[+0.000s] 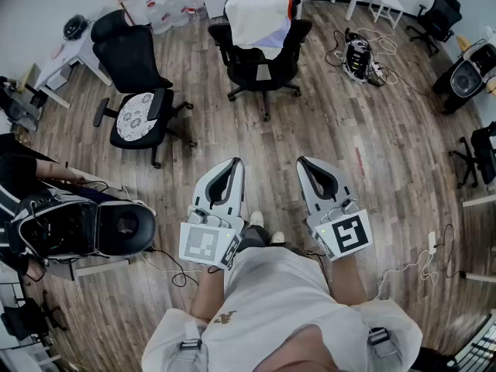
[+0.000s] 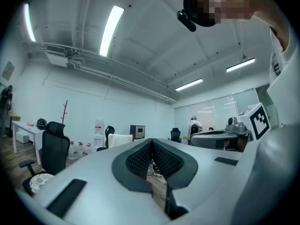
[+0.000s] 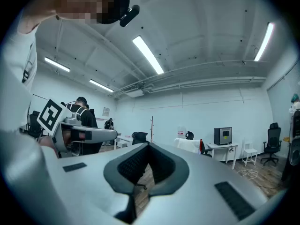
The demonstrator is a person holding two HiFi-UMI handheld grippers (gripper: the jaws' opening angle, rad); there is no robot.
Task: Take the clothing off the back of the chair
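Left tongs (image 1: 231, 166): held level in front of the person, above the floor. The jaws are pressed together with nothing between them. In the left gripper view the dark ribbed pads (image 2: 138, 161) meet at the tip.
Right tongs (image 1: 308, 164): held level, just beside the left tongs and roughly parallel to them. The jaws are pressed together and empty, as the right gripper view confirms.
Marker cubes: one sits at the rear of each tool, the left cube (image 1: 205, 245) and the right cube (image 1: 346, 235), both close to the person's body.
Clothing (image 1: 258, 20): a white garment with an orange edge, draped over the backrest of the black office chair (image 1: 262, 67). It is well apart from both tongs, straight ahead of them, and neither touches it.
Black office chair: upright on the wooden floor (image 1: 372, 138), near the far wall, with its seat turned toward the person.
Second chair (image 1: 132, 56): black, to the left of the first, with a patterned cushion (image 1: 138, 115) on its seat.
Water bottles (image 1: 167, 10): a group standing by the far wall, between the two chairs.
Cables (image 1: 360, 53): a tangle around a dark unit on the floor, to the right of the draped chair.
Person: wears a white shirt (image 1: 271, 301) and holds one tool in each hand.
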